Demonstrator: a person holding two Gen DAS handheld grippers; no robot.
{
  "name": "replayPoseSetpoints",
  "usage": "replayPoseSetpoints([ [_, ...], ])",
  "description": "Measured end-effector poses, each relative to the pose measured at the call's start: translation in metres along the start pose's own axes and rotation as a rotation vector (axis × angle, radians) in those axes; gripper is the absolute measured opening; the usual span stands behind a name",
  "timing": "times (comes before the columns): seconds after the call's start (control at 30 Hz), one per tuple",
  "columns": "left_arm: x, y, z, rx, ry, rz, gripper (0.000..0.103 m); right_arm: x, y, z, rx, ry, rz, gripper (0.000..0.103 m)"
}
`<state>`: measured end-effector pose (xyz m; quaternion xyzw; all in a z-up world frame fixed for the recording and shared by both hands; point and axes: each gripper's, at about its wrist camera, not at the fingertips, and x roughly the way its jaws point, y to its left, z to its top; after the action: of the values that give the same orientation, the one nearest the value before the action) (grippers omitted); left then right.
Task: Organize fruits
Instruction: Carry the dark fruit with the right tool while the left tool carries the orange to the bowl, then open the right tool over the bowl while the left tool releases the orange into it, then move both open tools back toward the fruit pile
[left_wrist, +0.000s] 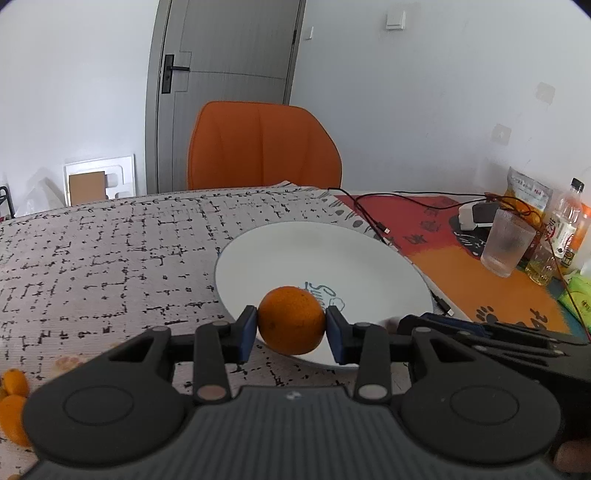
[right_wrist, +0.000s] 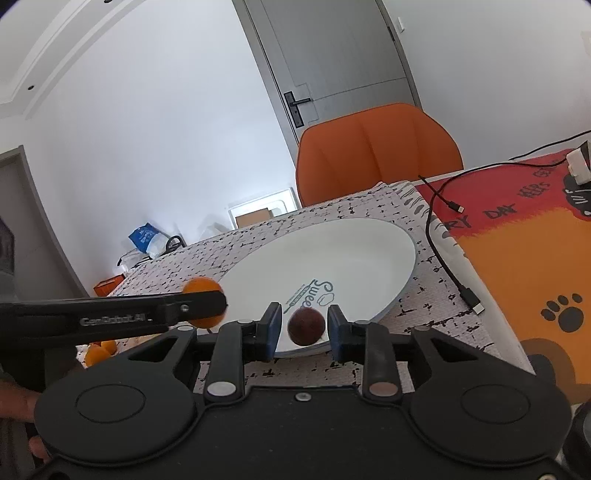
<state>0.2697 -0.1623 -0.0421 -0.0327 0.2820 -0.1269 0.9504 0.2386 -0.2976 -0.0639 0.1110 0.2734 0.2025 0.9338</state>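
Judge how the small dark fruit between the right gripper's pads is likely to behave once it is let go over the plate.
The dark fruit is round, so it would probably roll on the smooth white plate. The plate dips toward its middle, which may keep it in. It looks small and probably light; the right gripper shows gaps beside it, so it may already be loose.

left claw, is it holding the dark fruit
No, the left claw is shut on an orange; the dark fruit sits between the right claw's pads.

Orange (left_wrist: 291, 319) held above plate (left_wrist: 321, 254); dark fruit (right_wrist: 306, 326), perhaps plum.
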Motion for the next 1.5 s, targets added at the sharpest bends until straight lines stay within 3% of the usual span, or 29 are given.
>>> replayPoseSetpoints([
  [0.2,0.009,-0.002,0.002,0.0,0.014,0.01,0.039,-0.006,-0.004,0.0,0.017,-0.013,0.005,0.029],
  [0.47,-0.001,-0.002,0.005,0.01,-0.035,0.026,0.042,-0.011,-0.003,-0.004,0.039,-0.007,0.0,0.03],
  [0.6,-0.011,0.004,0.004,0.003,-0.035,0.048,0.059,-0.012,0.001,-0.004,0.046,-0.006,0.001,0.031],
  [0.77,-0.025,0.015,-0.001,-0.01,-0.028,0.071,0.084,-0.014,0.014,-0.003,0.023,-0.016,-0.01,0.056],
  [0.9,-0.04,0.025,-0.004,-0.02,-0.045,0.143,0.092,-0.014,0.024,-0.004,0.013,-0.022,-0.04,0.086],
  [1.03,-0.055,0.041,-0.006,-0.063,-0.063,0.18,0.095,-0.015,0.033,-0.003,0.0,-0.023,-0.042,0.102],
  [1.2,-0.07,0.052,-0.009,-0.082,-0.063,0.247,0.096,-0.017,0.045,-0.002,-0.007,-0.035,-0.044,0.103],
  [1.5,-0.108,0.071,-0.014,-0.147,-0.137,0.243,0.101,-0.024,0.069,-0.004,-0.043,-0.061,-0.066,0.103],
])
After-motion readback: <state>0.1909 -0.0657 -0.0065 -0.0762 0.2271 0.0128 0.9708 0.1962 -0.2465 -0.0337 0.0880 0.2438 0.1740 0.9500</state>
